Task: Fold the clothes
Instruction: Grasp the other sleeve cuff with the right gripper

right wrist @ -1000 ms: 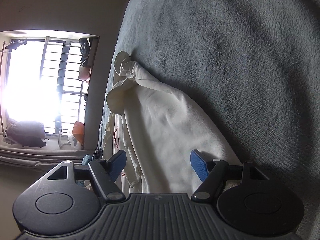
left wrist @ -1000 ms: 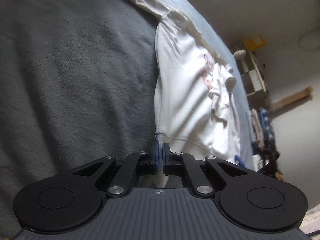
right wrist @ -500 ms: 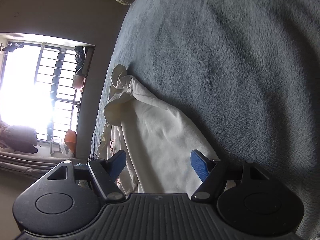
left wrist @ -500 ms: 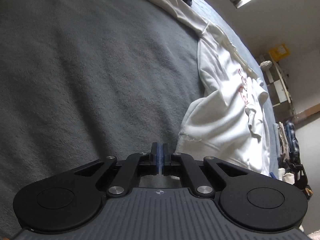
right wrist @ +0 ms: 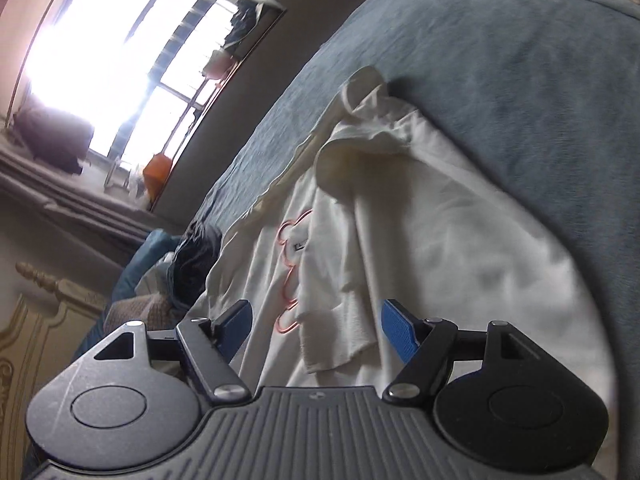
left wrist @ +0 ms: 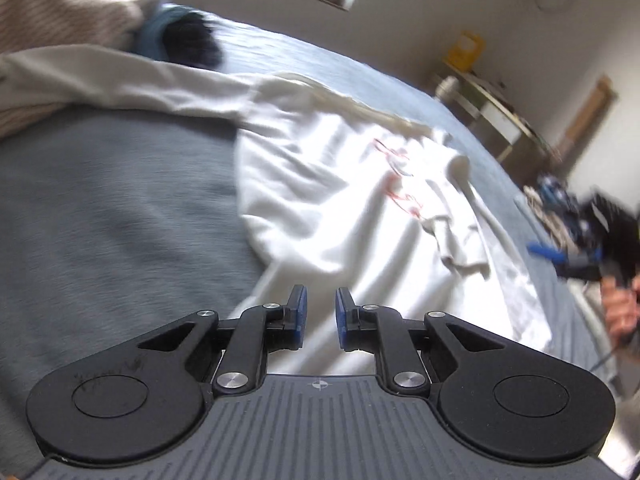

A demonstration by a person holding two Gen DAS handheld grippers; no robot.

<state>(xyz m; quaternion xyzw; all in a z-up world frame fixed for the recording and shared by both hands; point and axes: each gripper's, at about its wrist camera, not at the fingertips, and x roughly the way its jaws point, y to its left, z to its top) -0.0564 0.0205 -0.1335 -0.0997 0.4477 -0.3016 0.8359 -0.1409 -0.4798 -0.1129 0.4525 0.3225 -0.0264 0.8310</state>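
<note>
A white sweatshirt with a thin red print lies rumpled on the grey-blue bed cover. One long sleeve trails off to the upper left. My left gripper hovers over the near hem, open by a narrow gap, with nothing between the blue pads. In the right wrist view the same sweatshirt shows its red print and a folded-over flap. My right gripper is wide open above that flap, empty. From the left wrist view the right gripper appears blurred at the far right, held by a hand.
A heap of other clothes, striped beige, teal and dark, sits at the head of the bed. The same heap appears beside a carved headboard. A bright barred window and a shelf unit stand beyond the bed.
My left gripper, shut on the sweatshirt's hem a second ago, has let go and now stands slightly open. Both views have swung; the right gripper stays wide open.
</note>
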